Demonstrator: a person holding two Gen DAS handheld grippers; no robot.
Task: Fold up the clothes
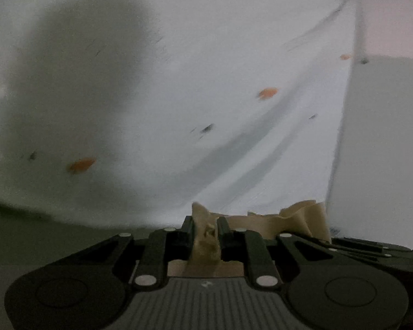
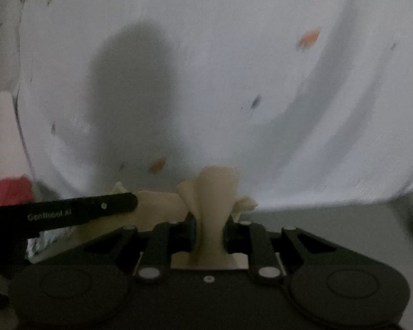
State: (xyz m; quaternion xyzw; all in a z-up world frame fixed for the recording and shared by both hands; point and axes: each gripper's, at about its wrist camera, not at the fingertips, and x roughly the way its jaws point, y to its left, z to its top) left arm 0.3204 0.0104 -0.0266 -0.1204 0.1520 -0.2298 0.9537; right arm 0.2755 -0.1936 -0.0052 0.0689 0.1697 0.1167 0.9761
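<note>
— Two grippers, both gripping. In the left wrist view, the left gripper [image 1: 205, 229] was nearly closed, its jaws pinching a bunched edge of the beige garment [image 1: 291, 218]. Ahead lay a white cloth [image 1: 195, 82] with orange specks; a white panel [image 1: 377, 151] stood at the right.

— And the right wrist view?

— The right gripper [image 2: 209, 227] likewise stood nearly closed on an upright fold of the same garment, which ran leftward under the other gripper's black finger [image 2: 77, 211]. Something red [image 2: 11, 191] showed at the far left, too blurred to identify.

— Step in hand?

— Judged: the garment was being held up by one edge at two points, close together. The next move would call for drawing the hands apart to spread it, then laying it flat.
</note>
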